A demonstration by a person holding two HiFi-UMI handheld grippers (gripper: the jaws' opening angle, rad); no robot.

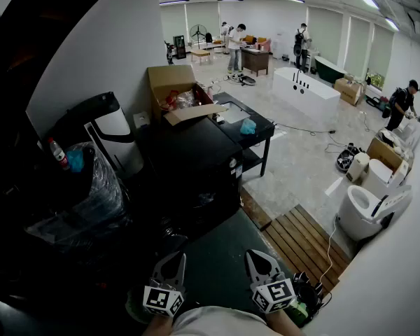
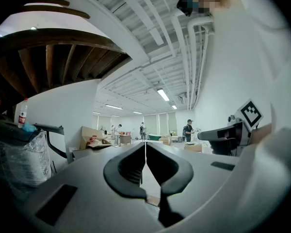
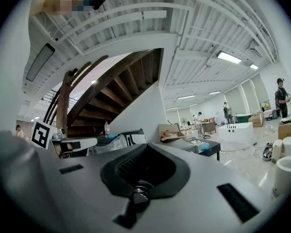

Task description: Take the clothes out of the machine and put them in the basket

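Both grippers are sitting low at 6 o'clock of the head view, close to the body and side by side, with a gap between them. Both are pointing level, toward 12.

The left hand-held gripper (image 1: 171, 264) is running with its jaws together: the tips are meeting in a thin line and nothing is between them. The right hand-held gripper (image 1: 261, 261) is also fully closed and is carrying nothing.

The task's thing is a black unit (image 1: 196, 170) at 12 o'clock, well apart from both grippers. It is probably the machine, but its front is too dark to read. A dark mat (image 1: 217, 257) is lying between it and the grippers.

Edges and room:
- 10 o'clock: a bin lined with clear plastic (image 1: 91, 187) is crowding the left side, with a bottle (image 1: 58, 154) standing at its far rim. A white wall (image 1: 105, 40) is rising behind it.
- 12 to 1 o'clock: a black tabletop (image 1: 260, 135) is butting up just beside the unit, and an open cardboard box (image 1: 173, 82) is sitting behind it.
- 2 o'clock: wooden decking (image 1: 304, 240) is bordering the mat, with a white toilet (image 1: 364, 208) beyond it.
- 4 o'clock: the near wall (image 1: 399, 285) is closing off the right.
- The open lane is running straight ahead over the mat. The wide floor is opening up past the tabletop toward 1 o'clock.
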